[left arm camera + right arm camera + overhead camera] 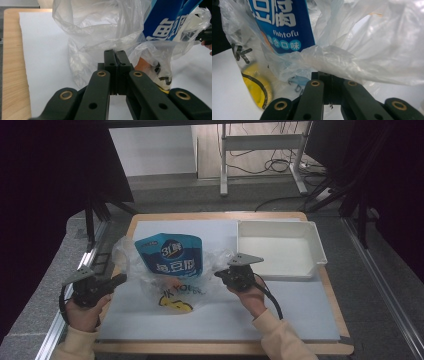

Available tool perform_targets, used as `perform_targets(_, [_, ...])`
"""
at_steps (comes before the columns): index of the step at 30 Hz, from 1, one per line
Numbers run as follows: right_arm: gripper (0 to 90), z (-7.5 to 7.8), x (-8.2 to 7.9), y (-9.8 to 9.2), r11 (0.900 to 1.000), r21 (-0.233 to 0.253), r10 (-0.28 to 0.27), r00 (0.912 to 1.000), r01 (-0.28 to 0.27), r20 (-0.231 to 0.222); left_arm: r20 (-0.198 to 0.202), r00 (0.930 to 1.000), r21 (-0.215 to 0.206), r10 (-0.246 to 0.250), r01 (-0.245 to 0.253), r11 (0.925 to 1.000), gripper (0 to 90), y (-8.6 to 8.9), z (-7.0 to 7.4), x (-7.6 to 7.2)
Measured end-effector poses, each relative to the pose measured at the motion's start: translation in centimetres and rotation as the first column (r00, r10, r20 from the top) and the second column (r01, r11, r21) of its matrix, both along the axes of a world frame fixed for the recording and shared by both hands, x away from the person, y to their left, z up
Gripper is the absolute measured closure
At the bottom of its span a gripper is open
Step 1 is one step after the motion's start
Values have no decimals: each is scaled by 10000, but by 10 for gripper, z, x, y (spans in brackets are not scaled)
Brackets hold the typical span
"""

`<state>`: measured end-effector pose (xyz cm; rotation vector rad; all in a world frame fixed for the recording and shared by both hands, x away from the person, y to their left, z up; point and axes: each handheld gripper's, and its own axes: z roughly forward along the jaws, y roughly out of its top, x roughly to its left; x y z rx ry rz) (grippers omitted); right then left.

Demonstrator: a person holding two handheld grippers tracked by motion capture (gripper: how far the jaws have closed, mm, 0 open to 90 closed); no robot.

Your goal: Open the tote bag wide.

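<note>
- The plastic bag is clear and see-through, printed near its bottom with a yellow patch outlined in black, plus black letters.
- The pouch inside it is blue with white characters and a pale band along its top.
- The tray on the far right is plain white.
- The mat is pale bluish-white on a light wood table.
- Both grippers, left and right, are black with grey top plates.
</note>
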<state>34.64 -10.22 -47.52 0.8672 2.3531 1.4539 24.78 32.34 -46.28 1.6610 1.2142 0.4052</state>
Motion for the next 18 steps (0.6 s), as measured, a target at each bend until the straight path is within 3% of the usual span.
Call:
perform_targets(12, [887,-8,1,-1,9997,-231,13,9998,-18,-194,-194,9998,12,93,-93,10000,896,5,-7,-3])
perform_targets(18, [887,-19,3,3,9986,-523,51,9991,-72,-415,-446,9990,84,43,-39,10000,897,5,-16,-2])
